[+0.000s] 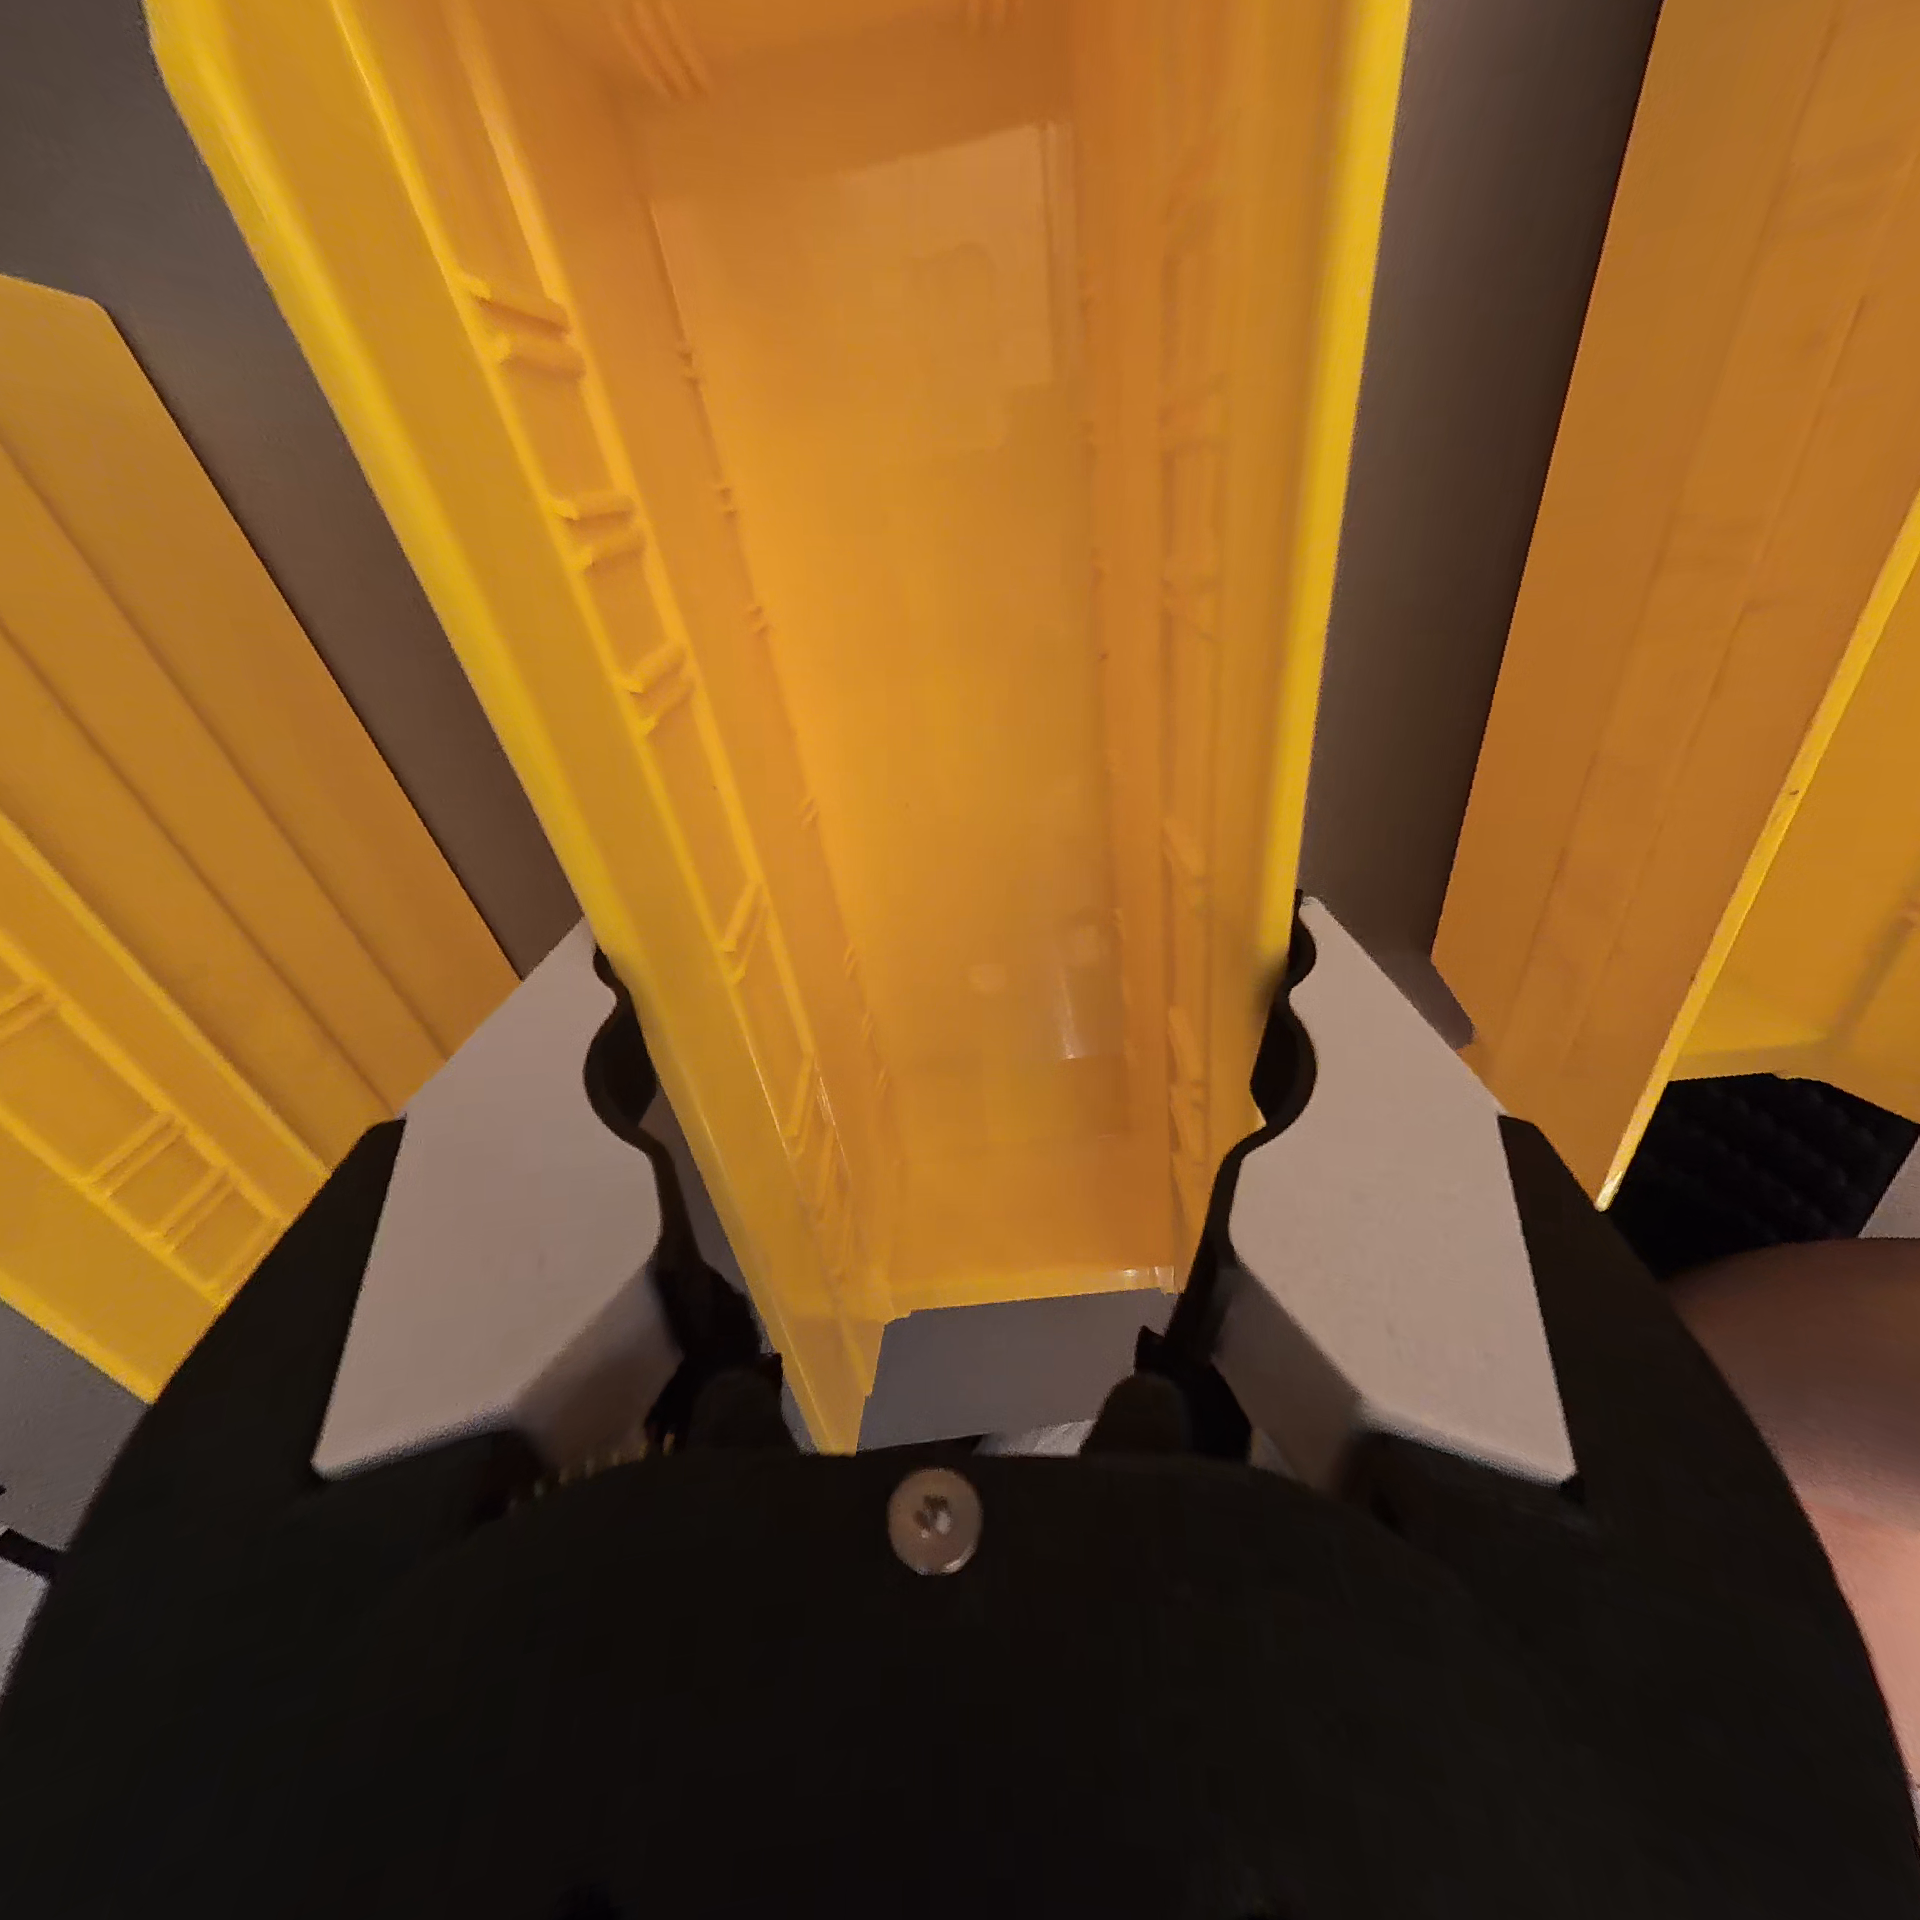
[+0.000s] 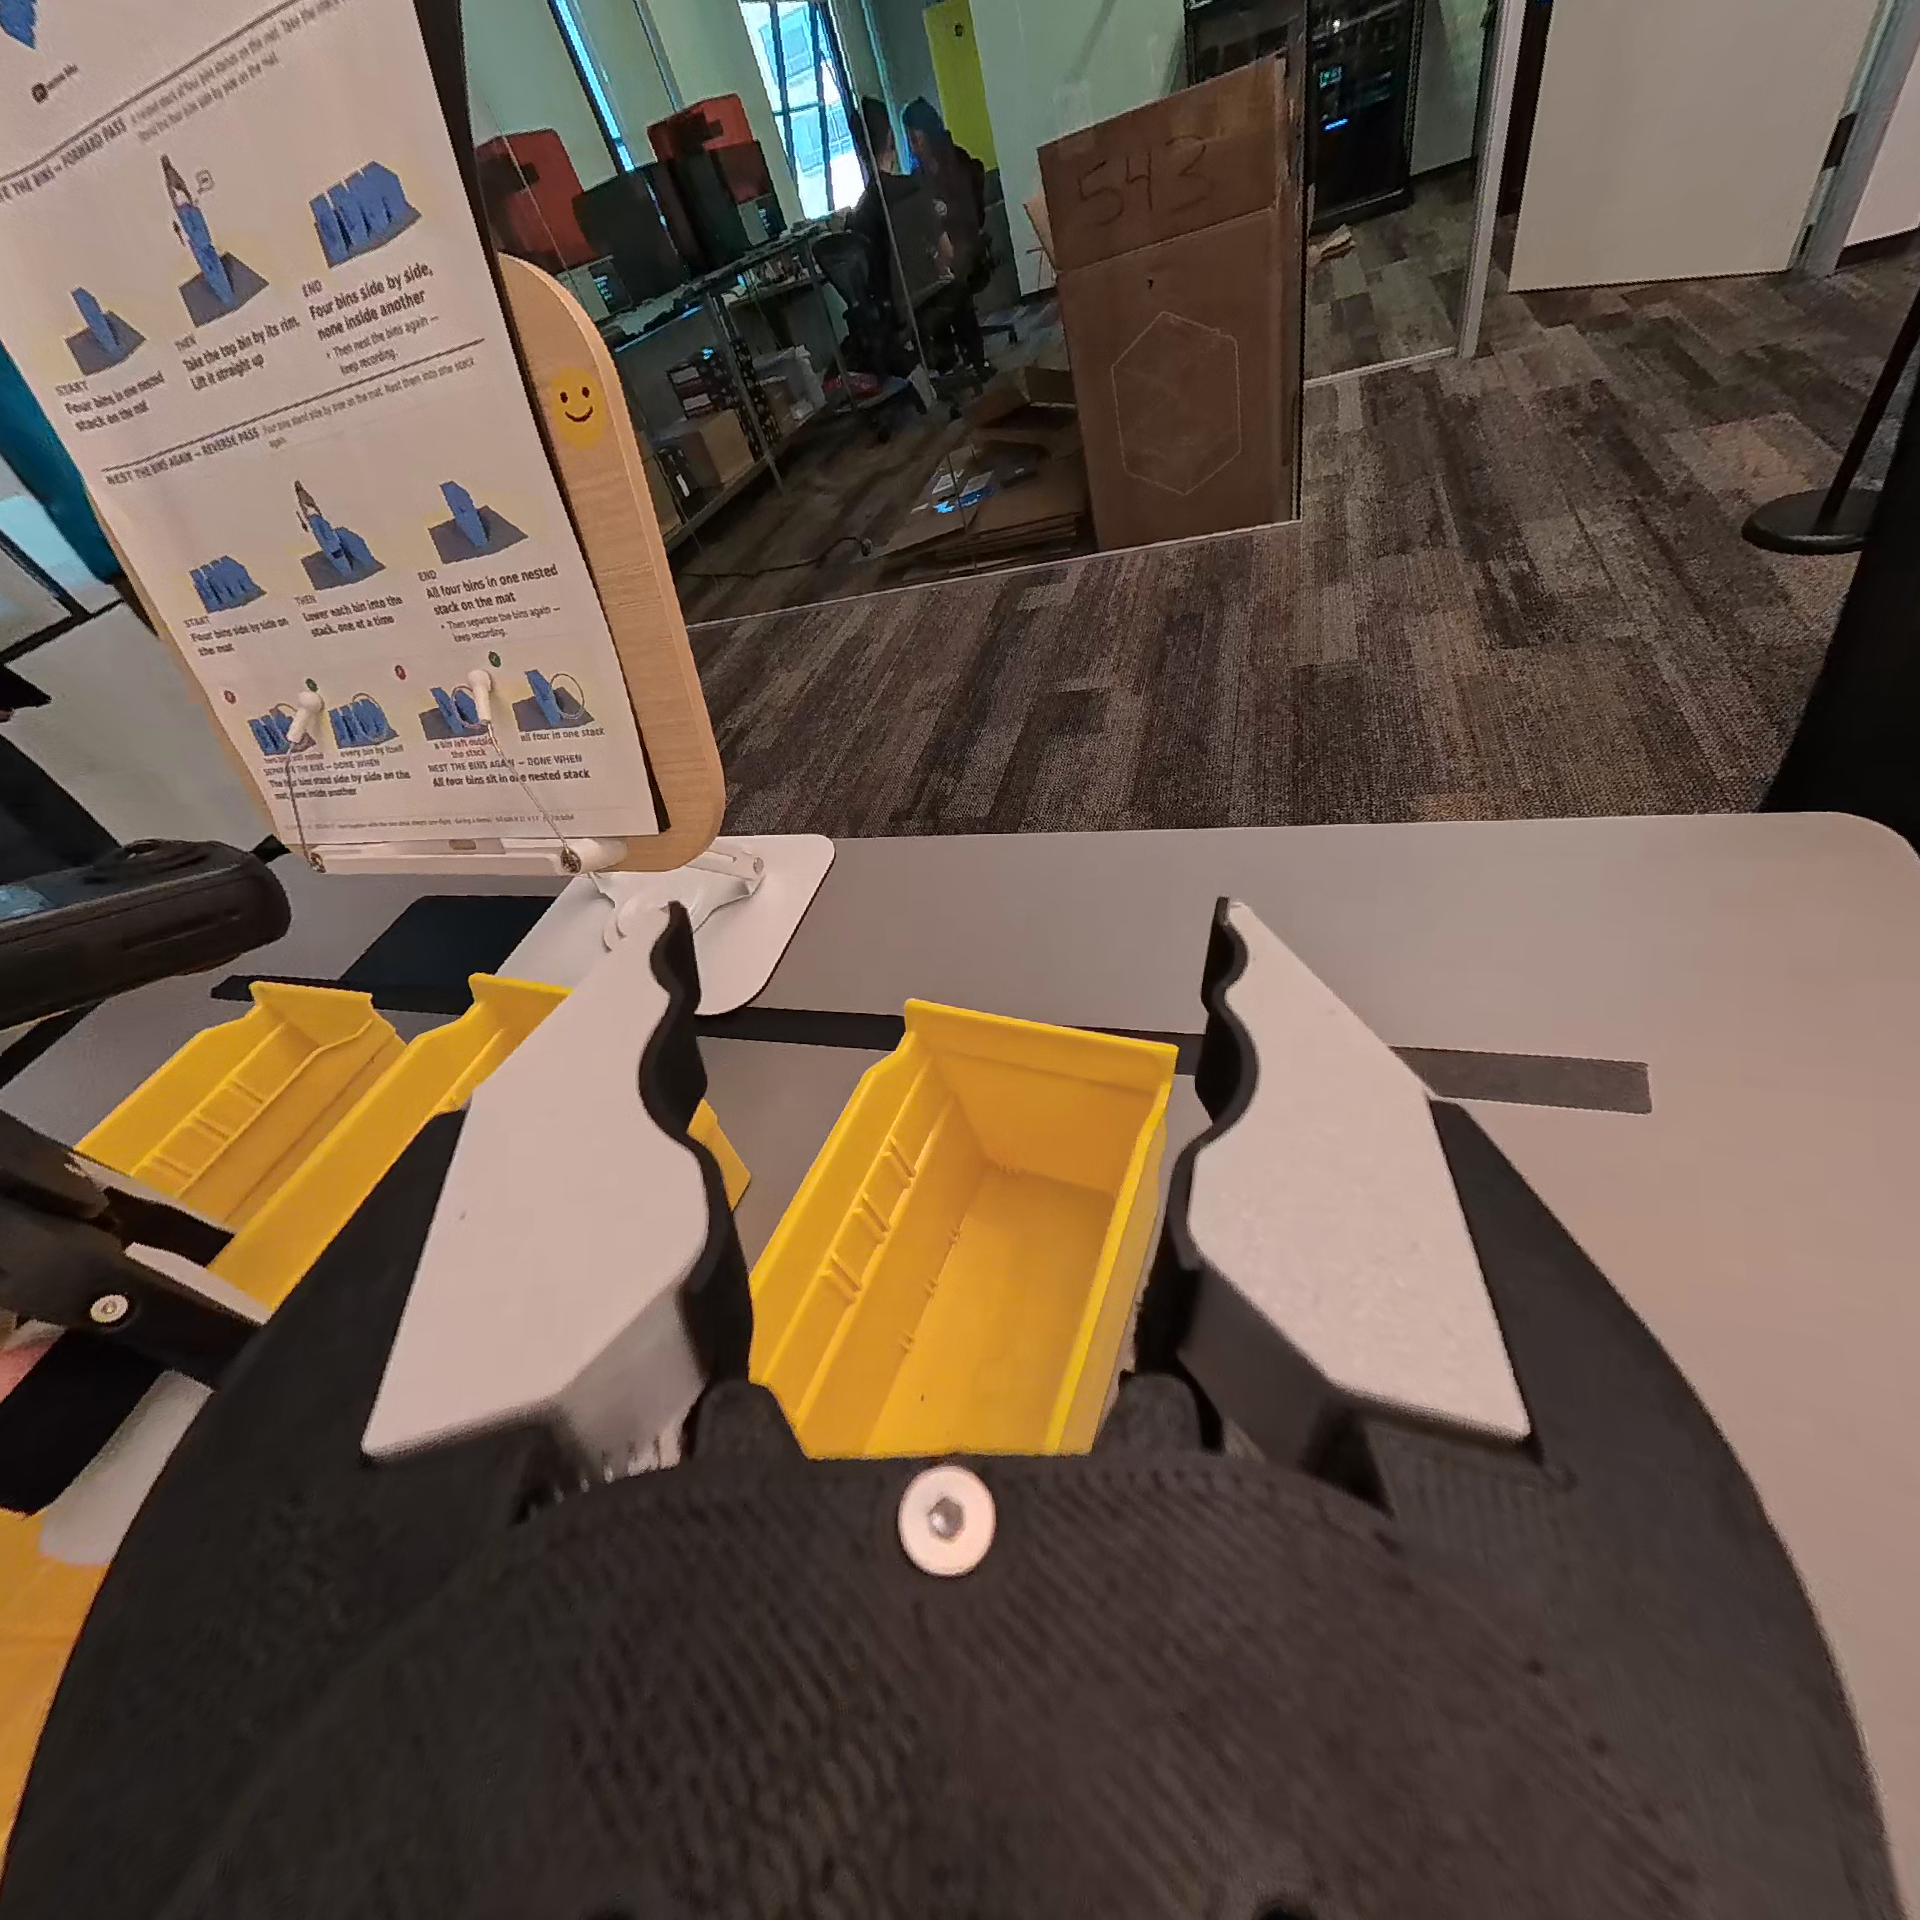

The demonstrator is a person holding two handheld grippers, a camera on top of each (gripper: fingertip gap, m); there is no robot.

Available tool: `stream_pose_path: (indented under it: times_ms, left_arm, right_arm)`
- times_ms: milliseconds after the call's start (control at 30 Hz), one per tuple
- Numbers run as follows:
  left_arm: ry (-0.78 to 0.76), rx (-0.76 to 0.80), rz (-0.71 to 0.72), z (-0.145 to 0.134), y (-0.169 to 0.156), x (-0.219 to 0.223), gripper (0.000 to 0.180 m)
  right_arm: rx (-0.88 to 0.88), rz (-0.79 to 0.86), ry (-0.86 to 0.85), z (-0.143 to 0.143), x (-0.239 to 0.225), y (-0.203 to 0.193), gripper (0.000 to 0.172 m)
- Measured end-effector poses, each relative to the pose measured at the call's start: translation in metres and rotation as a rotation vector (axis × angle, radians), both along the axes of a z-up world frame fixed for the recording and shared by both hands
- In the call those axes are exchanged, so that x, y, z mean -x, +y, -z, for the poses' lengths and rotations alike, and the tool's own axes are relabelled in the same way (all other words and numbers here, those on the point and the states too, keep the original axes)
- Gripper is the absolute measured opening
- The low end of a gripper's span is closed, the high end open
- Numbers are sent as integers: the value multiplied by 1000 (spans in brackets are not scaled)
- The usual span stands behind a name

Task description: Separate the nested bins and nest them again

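Straddling a yellow bin (image 1: 935, 727) mid-table, the left gripper (image 1: 940, 977) has both pads on its walls; a skewed squeeze could twist it. Right gripper (image 2: 945, 997) hangs wide, unloaded, over another bin (image 2: 977, 1226) toward the right edge

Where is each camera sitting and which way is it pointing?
Left wrist view: on the left claw, looking steeply down into a yellow bin flanked by its fingers; more bins beside; part of a hand at right.
Right wrist view: on the right claw, facing forward over the grey table to an instruction stand and office; a yellow bin sits between its fingers.
Shared: yellow bins; the left claw shows at the right view's left edge.
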State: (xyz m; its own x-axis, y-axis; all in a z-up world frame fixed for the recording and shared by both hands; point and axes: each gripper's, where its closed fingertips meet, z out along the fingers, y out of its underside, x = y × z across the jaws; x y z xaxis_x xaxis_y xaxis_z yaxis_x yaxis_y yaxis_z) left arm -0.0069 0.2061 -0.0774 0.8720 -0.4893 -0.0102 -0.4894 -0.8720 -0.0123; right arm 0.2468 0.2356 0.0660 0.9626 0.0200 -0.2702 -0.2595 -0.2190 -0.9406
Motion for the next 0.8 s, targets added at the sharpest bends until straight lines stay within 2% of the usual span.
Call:
stream_pose_path:
  times_ms: [600,800]
  left_arm:
    - [18,34,-17,-7,-3,3,118]
    - [13,22,-17,-18,-1,3,119]
  right_arm:
    - [17,-7,8,5,0,2,98]
    - [18,-8,12,5,-1,2,98]
